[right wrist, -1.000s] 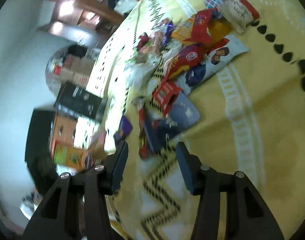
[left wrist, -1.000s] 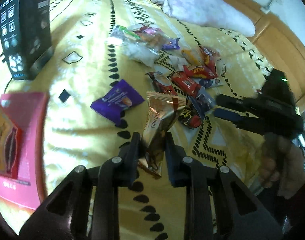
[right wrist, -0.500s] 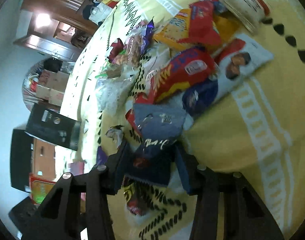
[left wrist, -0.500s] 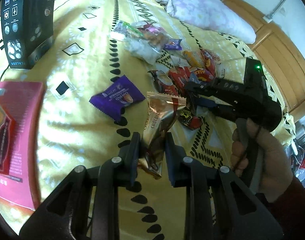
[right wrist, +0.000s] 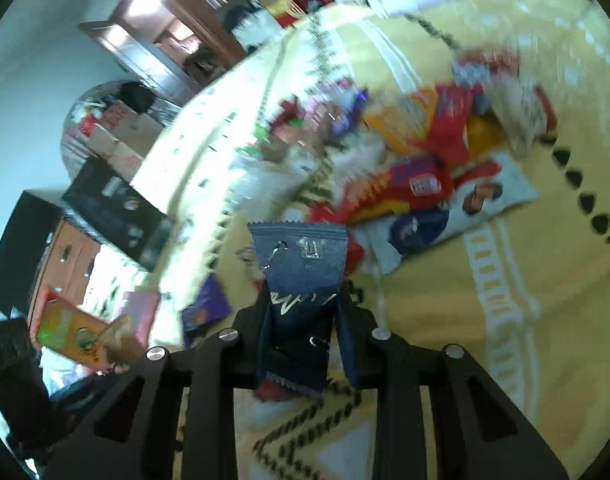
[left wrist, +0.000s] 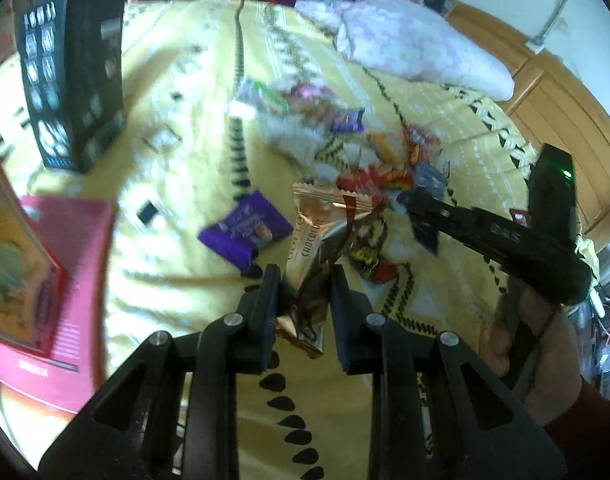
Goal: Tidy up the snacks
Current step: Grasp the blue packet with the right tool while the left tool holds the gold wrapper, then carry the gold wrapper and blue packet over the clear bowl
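Observation:
My left gripper (left wrist: 305,284) is shut on a gold chocolate packet (left wrist: 321,236) and holds it above the yellow bedspread (left wrist: 177,280). My right gripper (right wrist: 303,304) is shut on a dark blue snack packet (right wrist: 301,264), lifted off the bed; the gripper also shows in the left wrist view (left wrist: 415,204) at the right. A pile of snack packets (left wrist: 385,164) lies mid-bed, also in the right wrist view (right wrist: 417,168). A purple packet (left wrist: 245,232) lies apart to its left.
A black box (left wrist: 73,92) stands at the far left of the bed. A pink and red box (left wrist: 53,280) lies at the near left. A white pillow (left wrist: 417,48) lies at the back. A wooden bed frame (left wrist: 565,120) runs along the right.
My right gripper closed on the dark blue packet in the pile and lifted it clear. My left gripper kept hold of the gold packet with little movement.

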The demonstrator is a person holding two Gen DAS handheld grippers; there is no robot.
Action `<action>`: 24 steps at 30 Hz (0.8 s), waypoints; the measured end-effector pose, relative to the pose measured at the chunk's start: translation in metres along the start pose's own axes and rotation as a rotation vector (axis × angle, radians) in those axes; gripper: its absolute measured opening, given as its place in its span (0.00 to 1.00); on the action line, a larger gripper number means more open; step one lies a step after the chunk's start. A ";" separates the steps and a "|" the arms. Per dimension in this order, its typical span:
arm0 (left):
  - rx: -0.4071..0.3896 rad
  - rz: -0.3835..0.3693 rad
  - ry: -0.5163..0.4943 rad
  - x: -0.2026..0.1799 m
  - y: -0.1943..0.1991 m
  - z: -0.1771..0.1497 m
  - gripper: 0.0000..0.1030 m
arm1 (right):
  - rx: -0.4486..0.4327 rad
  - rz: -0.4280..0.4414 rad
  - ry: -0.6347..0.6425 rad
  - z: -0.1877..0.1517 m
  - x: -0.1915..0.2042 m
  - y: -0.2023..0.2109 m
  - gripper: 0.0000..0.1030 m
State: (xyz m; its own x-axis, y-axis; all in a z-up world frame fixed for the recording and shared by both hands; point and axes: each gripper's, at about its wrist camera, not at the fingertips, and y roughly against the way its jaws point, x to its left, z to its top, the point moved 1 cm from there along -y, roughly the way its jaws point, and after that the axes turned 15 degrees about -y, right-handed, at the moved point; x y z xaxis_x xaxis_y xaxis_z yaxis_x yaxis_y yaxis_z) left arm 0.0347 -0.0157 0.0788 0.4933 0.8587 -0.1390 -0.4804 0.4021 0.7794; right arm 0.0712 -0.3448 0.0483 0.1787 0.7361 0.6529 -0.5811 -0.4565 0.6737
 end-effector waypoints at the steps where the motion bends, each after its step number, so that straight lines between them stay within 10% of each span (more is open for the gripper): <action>1: -0.018 0.015 -0.008 -0.001 0.008 0.003 0.24 | -0.017 0.012 0.013 0.000 0.006 0.010 0.31; 12: -0.225 0.272 -0.037 0.007 0.115 0.028 0.24 | -0.114 0.127 0.197 -0.003 0.091 0.081 0.31; 24: -0.313 0.640 0.183 0.124 0.255 -0.009 0.24 | -0.073 0.382 0.485 -0.039 0.286 0.088 0.31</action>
State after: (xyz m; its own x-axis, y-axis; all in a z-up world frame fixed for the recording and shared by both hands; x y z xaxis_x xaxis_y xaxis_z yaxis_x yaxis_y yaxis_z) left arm -0.0325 0.1964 0.2549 -0.0691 0.9840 0.1640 -0.8320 -0.1476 0.5349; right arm 0.0398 -0.1548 0.2812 -0.4235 0.6787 0.6000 -0.5884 -0.7097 0.3875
